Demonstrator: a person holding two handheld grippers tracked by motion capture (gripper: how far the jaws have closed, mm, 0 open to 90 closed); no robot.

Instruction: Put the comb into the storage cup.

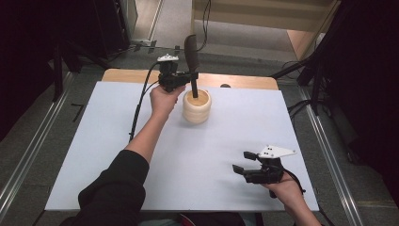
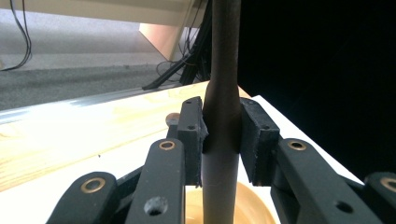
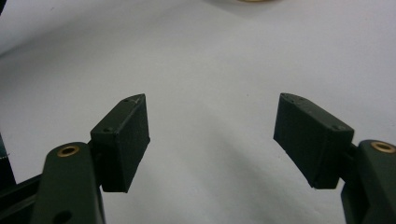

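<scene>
A dark utensil (image 1: 190,49) with a broad flat head stands upright, its lower end inside a pale ribbed wooden cup (image 1: 196,107) at the back middle of the white board (image 1: 211,141). My left gripper (image 1: 192,77) is shut on the utensil's handle just above the cup's rim. In the left gripper view the pads press both sides of the round handle (image 2: 222,93), with the cup (image 2: 254,205) below my left gripper (image 2: 222,135). My right gripper (image 1: 241,161) hovers near the front right of the board, open, with nothing between its jaws (image 3: 212,135).
A wooden tabletop strip (image 1: 235,81) shows behind the white board. Metal rails (image 1: 329,155) run along both sides of the table, and cables lie on the floor beyond. The cup's base edge (image 3: 254,1) shows at the top of the right gripper view.
</scene>
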